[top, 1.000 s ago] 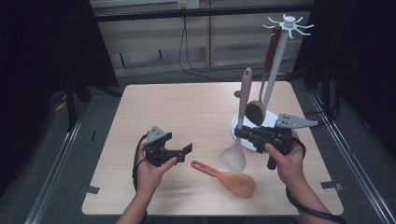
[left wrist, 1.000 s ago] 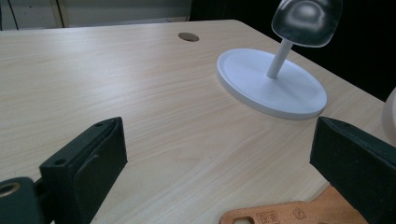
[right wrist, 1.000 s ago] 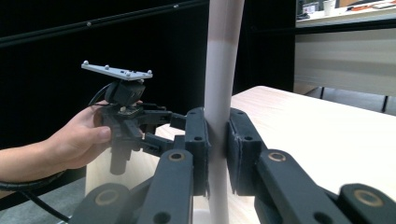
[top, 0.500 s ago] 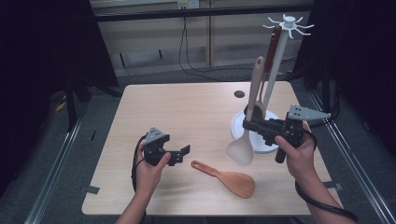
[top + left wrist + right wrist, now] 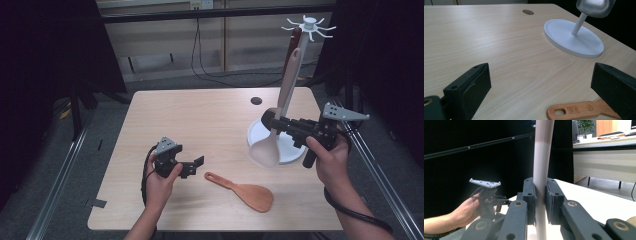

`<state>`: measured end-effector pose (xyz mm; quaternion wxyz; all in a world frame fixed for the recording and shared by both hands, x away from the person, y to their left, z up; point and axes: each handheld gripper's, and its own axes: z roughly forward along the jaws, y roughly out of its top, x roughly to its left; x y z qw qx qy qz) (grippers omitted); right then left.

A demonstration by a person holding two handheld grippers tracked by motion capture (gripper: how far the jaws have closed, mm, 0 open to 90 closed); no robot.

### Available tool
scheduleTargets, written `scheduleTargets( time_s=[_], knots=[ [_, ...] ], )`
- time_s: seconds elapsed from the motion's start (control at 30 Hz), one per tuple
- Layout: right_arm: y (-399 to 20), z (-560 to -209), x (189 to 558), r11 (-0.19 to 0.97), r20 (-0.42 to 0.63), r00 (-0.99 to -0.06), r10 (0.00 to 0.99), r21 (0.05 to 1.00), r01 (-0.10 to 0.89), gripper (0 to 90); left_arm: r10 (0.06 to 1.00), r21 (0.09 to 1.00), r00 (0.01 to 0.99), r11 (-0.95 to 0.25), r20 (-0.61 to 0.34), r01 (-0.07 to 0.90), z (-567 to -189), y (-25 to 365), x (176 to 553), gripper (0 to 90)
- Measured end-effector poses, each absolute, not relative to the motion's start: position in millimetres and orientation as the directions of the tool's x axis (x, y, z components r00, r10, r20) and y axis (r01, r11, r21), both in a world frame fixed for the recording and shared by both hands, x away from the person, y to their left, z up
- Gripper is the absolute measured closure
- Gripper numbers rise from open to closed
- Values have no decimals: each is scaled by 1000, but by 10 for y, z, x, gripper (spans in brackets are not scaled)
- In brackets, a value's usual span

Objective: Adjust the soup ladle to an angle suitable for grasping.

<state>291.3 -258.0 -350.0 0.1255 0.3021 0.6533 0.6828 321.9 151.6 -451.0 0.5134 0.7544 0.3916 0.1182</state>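
Note:
My right gripper [image 5: 274, 122] is shut on the pale handle of a light-coloured spoon [image 5: 265, 150], held upright with its bowl down just above the rack's white base [image 5: 292, 150]. In the right gripper view both pads clamp the spoon handle [image 5: 542, 157] at my right gripper [image 5: 540, 195]. The rack's hooked top [image 5: 309, 22] rises behind the spoon. My left gripper [image 5: 194, 167] rests low over the table, open, with nothing between its jaws. A wooden rice paddle [image 5: 245, 190] lies just to its right; the paddle's handle [image 5: 579, 110] lies just ahead of my left gripper [image 5: 541, 85].
A dark utensil with a reddish handle [image 5: 296, 39] hangs on the rack behind the spoon. A small round hole [image 5: 256, 100] sits in the tabletop at the back. Metal rails run along both sides of the table, and dark curtains stand beyond.
My right gripper has carried the spoon up and to the right, from beside the rack base to over it. The left gripper and the rice paddle have stayed put.

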Motion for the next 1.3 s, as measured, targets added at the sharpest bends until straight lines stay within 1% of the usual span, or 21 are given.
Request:
scheduleTargets(
  time_s=[0.43, 1.0, 1.2, 1.3],
  knots=[
    [-2707, -3460, 3034, -156, 278, -756, 592, 960, 231, 801, 711, 865, 665, -165, -228, 473, -4520, 1510, 3220, 25],
    [-2784, -3434, 3092, -191, 293, -754, 587, 956, 222, 801, 709, 861, 671, -185, -217, 474, -4531, 1504, 3221, 25],
    [-2818, -3465, 3119, -221, 325, -751, 575, 945, 240, 798, 710, 863, 670, -181, -218, 472, -4525, 1504, 3219, 25],
    [-2840, -3503, 3141, -247, 358, -746, 562, 933, 262, 794, 708, 861, 674, -191, -212, 471, -4525, 1509, 3219, 25]
  ],
)
